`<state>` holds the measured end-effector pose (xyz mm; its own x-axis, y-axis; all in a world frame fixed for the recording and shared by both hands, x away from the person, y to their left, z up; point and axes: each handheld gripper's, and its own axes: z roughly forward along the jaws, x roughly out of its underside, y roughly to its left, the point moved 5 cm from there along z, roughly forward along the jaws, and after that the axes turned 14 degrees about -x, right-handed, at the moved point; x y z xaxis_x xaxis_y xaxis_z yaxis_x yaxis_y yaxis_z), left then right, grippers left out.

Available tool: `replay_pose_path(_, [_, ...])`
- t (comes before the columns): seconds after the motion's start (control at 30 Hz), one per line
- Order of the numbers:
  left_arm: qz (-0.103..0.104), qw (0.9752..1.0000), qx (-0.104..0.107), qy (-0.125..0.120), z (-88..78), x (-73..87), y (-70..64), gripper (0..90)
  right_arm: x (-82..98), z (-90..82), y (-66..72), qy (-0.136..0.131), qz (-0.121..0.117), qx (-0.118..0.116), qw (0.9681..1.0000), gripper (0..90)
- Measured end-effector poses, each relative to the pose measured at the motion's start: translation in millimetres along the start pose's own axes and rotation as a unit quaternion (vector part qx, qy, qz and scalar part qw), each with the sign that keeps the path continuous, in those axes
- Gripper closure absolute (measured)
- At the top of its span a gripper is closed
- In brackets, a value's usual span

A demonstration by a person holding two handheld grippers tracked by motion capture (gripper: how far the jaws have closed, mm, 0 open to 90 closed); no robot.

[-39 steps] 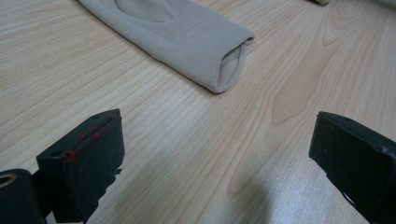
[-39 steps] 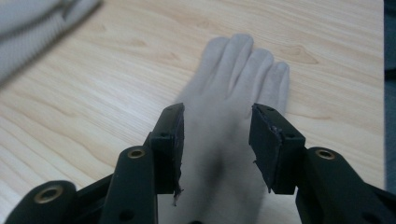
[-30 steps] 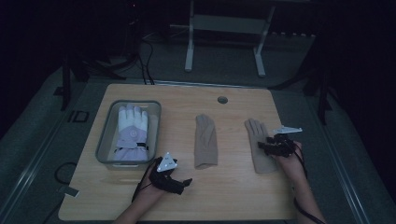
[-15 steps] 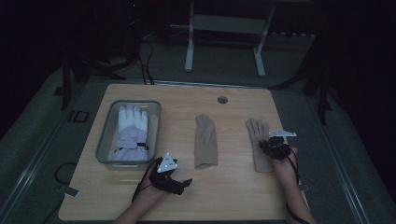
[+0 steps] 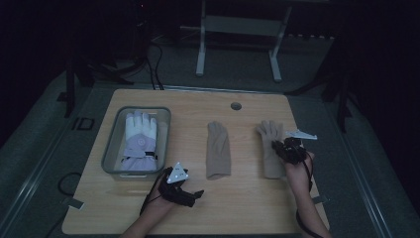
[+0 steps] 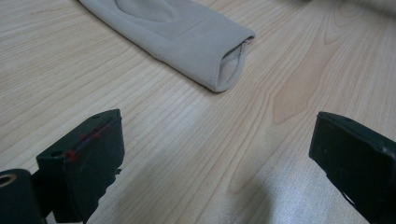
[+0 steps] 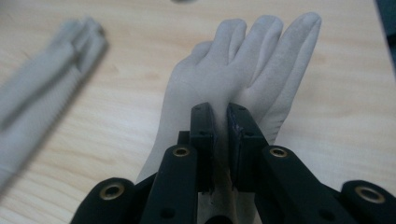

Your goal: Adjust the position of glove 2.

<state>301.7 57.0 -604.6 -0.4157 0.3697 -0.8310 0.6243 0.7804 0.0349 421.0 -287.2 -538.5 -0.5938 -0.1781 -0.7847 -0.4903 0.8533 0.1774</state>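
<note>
Pinching the right-hand beige glove (image 7: 243, 74), the right gripper (image 7: 219, 116) has its jaws clamped together on a fold of fabric at the palm; they have just been closing, with glove cloth between them. In the right gripper view the glove's fingers fan away from the jaws, pointing toward the far side of the table, and the pinched ridge of cloth stands up between the two black pads. In the high view the right gripper (image 5: 288, 148) sits over the lower half of that glove (image 5: 270, 134), near the table's right edge, with the person's right forearm coming in from the bottom.

Second beige glove (image 5: 218, 148) lies flat mid-table, fingers away from the person, cuff toward them, well apart from the gripped one. In the right gripper view it shows blurred at the left (image 7: 42, 79).

Left gripper (image 5: 184, 191) rests low on the wooden table (image 5: 247, 208), just below and left of the middle glove's cuff. Its jaws stand wide apart, nothing between them but bare wood (image 6: 210, 154); the open cuff end of the middle glove (image 6: 205, 46) lies ahead of them, not touching.

Grey bin (image 5: 110, 153) at the table's left holds a white and lilac padded glove (image 5: 138, 139), fingers pointing away. Small round grommet hole (image 5: 236, 106) near the far edge.
</note>
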Motion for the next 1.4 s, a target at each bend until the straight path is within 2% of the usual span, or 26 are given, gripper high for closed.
replay_pose_path(0.13, [0.000,1.0000,-0.001,-0.001,-0.3,0.0,-0.1,3.7,-11.3,-2.4,9.0,-0.010,0.001,-0.006,0.9999,81.6])
replay_pose_path(0.17, [0.002,1.0000,-0.001,0.000,-0.2,0.0,-0.4,3.7,-19.6,-2.5,15.7,-0.019,0.005,-0.009,0.9998,81.6])
replay_pose_path(0.33, [-0.001,1.0000,-0.001,-0.001,-0.2,-0.1,0.2,3.7,-33.2,1.4,34.6,-0.030,-0.008,-0.013,0.9994,81.6])
replay_pose_path(0.4, [-0.001,1.0000,-0.002,-0.002,-0.3,-0.1,0.1,3.7,-37.6,3.5,41.8,-0.033,-0.005,-0.019,0.9993,81.6])
replay_pose_path(0.63, [0.004,1.0000,-0.004,-0.004,-0.7,-0.1,-0.6,3.7,-54.2,18.5,79.5,-0.046,0.003,-0.036,0.9983,81.6])
replay_pose_path(0.67, [0.004,1.0000,-0.004,-0.004,-0.7,-0.1,-0.6,3.7,-54.2,18.5,79.5,-0.046,0.003,-0.036,0.9983,81.6])
replay_pose_path(0.7, [0.004,1.0000,-0.005,-0.004,-0.7,-0.1,-0.6,3.7,-57.2,26.1,92.7,-0.045,-0.001,-0.042,0.9981,81.6])
replay_pose_path(0.83, [0.007,1.0000,-0.005,-0.003,-1.0,0.0,-0.8,3.7,-59.7,39.6,111.6,-0.043,0.002,-0.053,0.9977,81.6])
replay_pose_path(0.97, [0.007,1.0000,-0.004,-0.005,-0.9,0.0,-1.1,3.7,-57.9,52.5,130.0,-0.046,0.015,-0.073,0.9961,81.3])
replay_pose_path(1.07, [0.007,1.0000,-0.003,-0.005,-1.1,0.1,-1.7,3.7,-54.1,62.1,142.2,-0.043,0.011,-0.078,0.9960,81.2])
replay_pose_path(1.27, [0.008,1.0000,-0.003,-0.005,-1.3,0.2,-1.3,3.7,-45.3,76.9,149.1,-0.035,0.024,-0.075,0.9963,81.2])
replay_pose_path(1.4, [0.009,0.9999,-0.002,-0.004,-1.0,0.2,-1.6,3.7,-35.7,88.8,151.2,-0.020,0.028,-0.072,0.9968,81.0])
